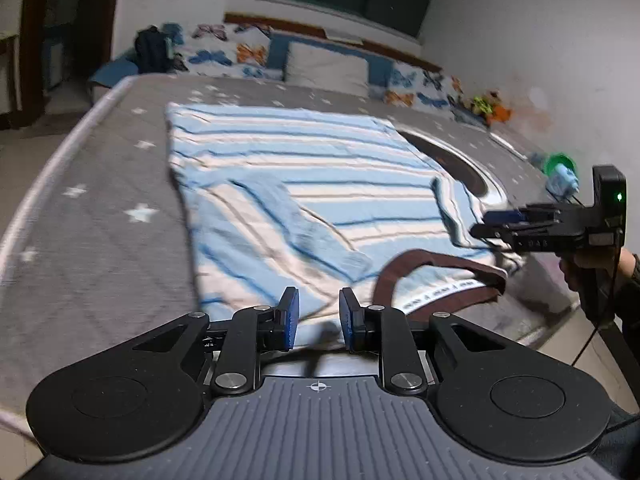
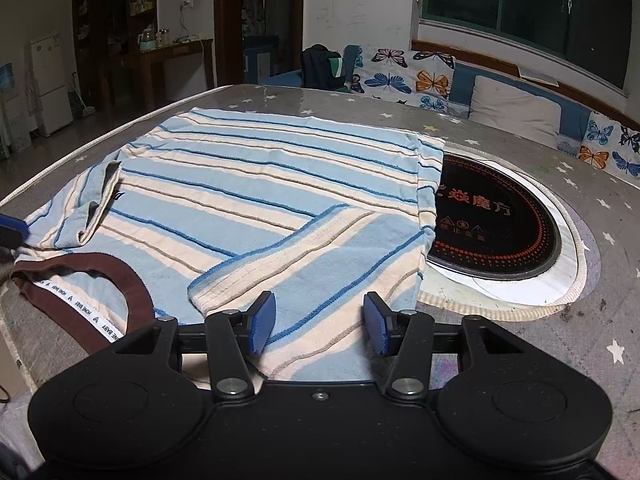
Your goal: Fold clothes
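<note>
Star-print table cover [image 2: 520, 152] bears striped shirt [image 2: 248, 184]; containers unseen.

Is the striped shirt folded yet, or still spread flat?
Partly folded: striped shirt has both sleeves turned in; body still spread.

1 striped shirt [image 2: 256, 184] w/ 1 brown collar [image 2: 132, 284], 2 sleeves folded in. 1 round black cooktop [image 2: 500, 232] set in 1 star-print tabletop [image 2: 580, 320]. 2 grippers: left [image 1: 318, 316], right [image 2: 320, 328]. 1 backpack [image 2: 322, 66], 1 fridge [image 2: 50, 84], 1 plain grey cushion [image 2: 516, 108].
</note>
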Demonstrator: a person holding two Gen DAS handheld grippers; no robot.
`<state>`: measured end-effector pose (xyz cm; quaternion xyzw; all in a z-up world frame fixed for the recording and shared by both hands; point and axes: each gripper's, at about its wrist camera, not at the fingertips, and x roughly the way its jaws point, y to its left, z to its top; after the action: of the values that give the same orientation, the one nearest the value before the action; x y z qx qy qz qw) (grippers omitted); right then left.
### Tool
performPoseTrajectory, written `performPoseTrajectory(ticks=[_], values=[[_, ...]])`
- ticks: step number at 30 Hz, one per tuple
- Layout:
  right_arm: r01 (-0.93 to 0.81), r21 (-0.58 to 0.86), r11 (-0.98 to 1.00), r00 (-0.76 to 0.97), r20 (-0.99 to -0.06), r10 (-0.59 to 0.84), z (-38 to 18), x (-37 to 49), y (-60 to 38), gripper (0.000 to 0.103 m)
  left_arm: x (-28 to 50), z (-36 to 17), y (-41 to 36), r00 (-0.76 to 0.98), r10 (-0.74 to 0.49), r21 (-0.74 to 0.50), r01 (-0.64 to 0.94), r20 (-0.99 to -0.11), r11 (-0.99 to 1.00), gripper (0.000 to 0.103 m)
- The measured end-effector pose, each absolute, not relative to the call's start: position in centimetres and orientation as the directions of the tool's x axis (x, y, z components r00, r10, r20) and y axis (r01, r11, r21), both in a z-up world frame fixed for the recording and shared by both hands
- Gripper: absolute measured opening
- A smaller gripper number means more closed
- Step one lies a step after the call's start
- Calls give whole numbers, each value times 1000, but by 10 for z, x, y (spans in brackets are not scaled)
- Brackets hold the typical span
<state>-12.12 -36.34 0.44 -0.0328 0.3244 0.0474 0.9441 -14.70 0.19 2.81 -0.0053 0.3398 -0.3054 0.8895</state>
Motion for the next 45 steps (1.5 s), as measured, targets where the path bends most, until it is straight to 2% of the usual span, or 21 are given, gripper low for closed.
performPoseTrajectory(ticks=[5,8,13,16,19,21,30,37,45], values=[[-106,-32,994,787,-614,64,5,-122,-364,53,-134,26,16,609,-492,-209,476,-622,854,23],[-105,-33,994,786,-615,63,5,-121,-364,53,-130,24,21,621,-465,-205,445,-631,872,27],[-104,-33,994,787,-614,62,4,-122,-364,55,-130,21,16,618,-429,-137,461,-659,876,14],[-103,-33,994,787,-613,61,4,-122,-363,56,-130,22,17,621,-410,-111,461,-669,880,10],[-103,-33,994,788,-613,61,4,-122,-363,56,-129,23,21,616,-401,-105,459,-678,882,12],[-102,-33,994,788,-612,61,4,-122,-363,56,-126,27,21,619,-392,-96,455,-681,885,18],[-101,-34,994,790,-610,59,3,-122,-363,57,-101,50,1,674,-419,-84,470,-609,879,18],[-100,-30,994,791,-609,61,3,-123,-361,58,-60,33,-31,668,-407,-67,472,-623,879,17],[-102,-29,994,790,-609,64,3,-122,-361,59,-72,16,-60,660,-419,-1,535,-624,845,18]])
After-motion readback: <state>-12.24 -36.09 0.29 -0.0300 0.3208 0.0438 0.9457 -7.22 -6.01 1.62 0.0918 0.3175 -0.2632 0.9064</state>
